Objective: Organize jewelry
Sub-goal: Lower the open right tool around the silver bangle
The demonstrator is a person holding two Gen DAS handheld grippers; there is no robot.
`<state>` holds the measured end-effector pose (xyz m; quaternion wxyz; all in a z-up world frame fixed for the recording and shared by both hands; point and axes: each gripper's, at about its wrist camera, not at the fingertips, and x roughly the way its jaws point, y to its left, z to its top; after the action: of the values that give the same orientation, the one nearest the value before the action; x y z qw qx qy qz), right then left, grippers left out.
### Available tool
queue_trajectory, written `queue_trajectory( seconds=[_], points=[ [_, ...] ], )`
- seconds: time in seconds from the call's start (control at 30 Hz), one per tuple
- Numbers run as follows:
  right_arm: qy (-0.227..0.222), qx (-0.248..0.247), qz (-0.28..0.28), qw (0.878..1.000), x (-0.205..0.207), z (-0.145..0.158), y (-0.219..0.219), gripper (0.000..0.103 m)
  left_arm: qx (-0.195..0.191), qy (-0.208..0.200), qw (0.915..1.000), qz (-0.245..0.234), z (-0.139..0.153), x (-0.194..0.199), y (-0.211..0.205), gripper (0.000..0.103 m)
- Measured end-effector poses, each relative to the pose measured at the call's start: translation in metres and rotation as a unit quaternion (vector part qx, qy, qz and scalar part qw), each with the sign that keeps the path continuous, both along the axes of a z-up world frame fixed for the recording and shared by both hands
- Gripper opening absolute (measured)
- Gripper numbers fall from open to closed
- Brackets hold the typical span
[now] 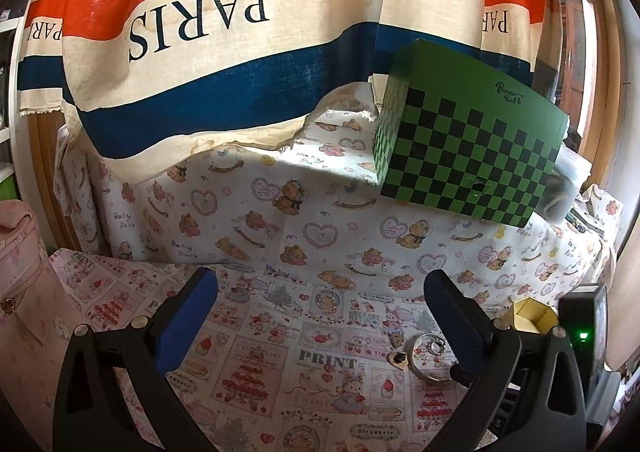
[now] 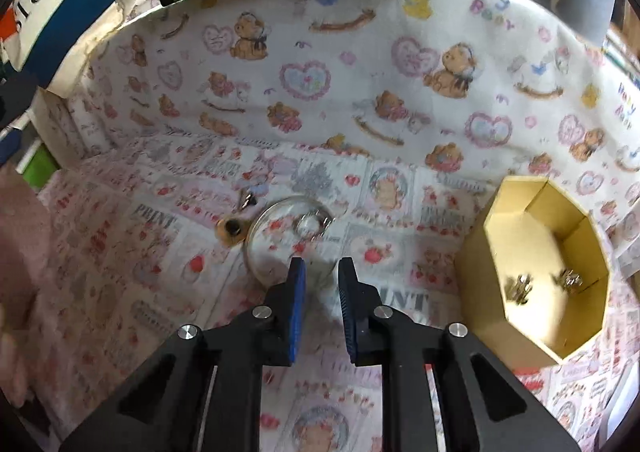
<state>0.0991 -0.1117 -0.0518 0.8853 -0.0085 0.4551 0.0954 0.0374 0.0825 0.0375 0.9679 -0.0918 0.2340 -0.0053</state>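
Observation:
A silver bangle (image 2: 256, 219) lies flat on the printed cloth, with a small silver ring (image 2: 310, 223) inside its circle. A brown and black earring (image 2: 230, 230) and a tiny stud (image 2: 248, 201) lie just left of it. My right gripper (image 2: 322, 272) points down at the bangle's near rim. Its blue pads stand a narrow gap apart, and cloth shows between them. A gold octagonal box (image 2: 540, 211) on the right holds two small jewelry pieces (image 2: 518, 288). My left gripper (image 1: 320, 292) hangs wide open and empty, left of the bangle (image 1: 434, 380) and the box (image 1: 528, 314).
A green checkered box (image 1: 468, 139) sits on a raised ledge covered in bear-print cloth (image 1: 280, 219) behind the work area. A striped PARIS curtain (image 1: 240, 31) hangs over the ledge. A pink bag (image 1: 24, 284) stands at the far left.

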Motion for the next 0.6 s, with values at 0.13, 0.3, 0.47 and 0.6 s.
queue_trajectory(
  seconds=[0.13, 0.3, 0.47, 0.6],
  points=[
    [-0.025, 0.001, 0.012, 1.000, -0.010, 0.012, 0.001, 0.020, -0.005, -0.003, 1.0000, 0.001, 0.001, -0.001, 0.001, 0.102],
    [-0.008, 0.008, 0.027, 1.000, -0.005, 0.003, 0.020, 0.020, -0.002, 0.002, 1.0000, 0.002, -0.001, 0.000, 0.001, 0.102],
    [0.008, 0.010, 0.032, 0.999, -0.008, -0.010, 0.024, 0.020, -0.004, 0.002, 1.0000, 0.002, -0.001, 0.001, 0.001, 0.102],
    [0.026, 0.020, 0.047, 0.998, -0.020, -0.008, 0.012, 0.020, -0.008, 0.001, 1.0000, 0.001, -0.001, 0.001, 0.002, 0.102]
  ],
)
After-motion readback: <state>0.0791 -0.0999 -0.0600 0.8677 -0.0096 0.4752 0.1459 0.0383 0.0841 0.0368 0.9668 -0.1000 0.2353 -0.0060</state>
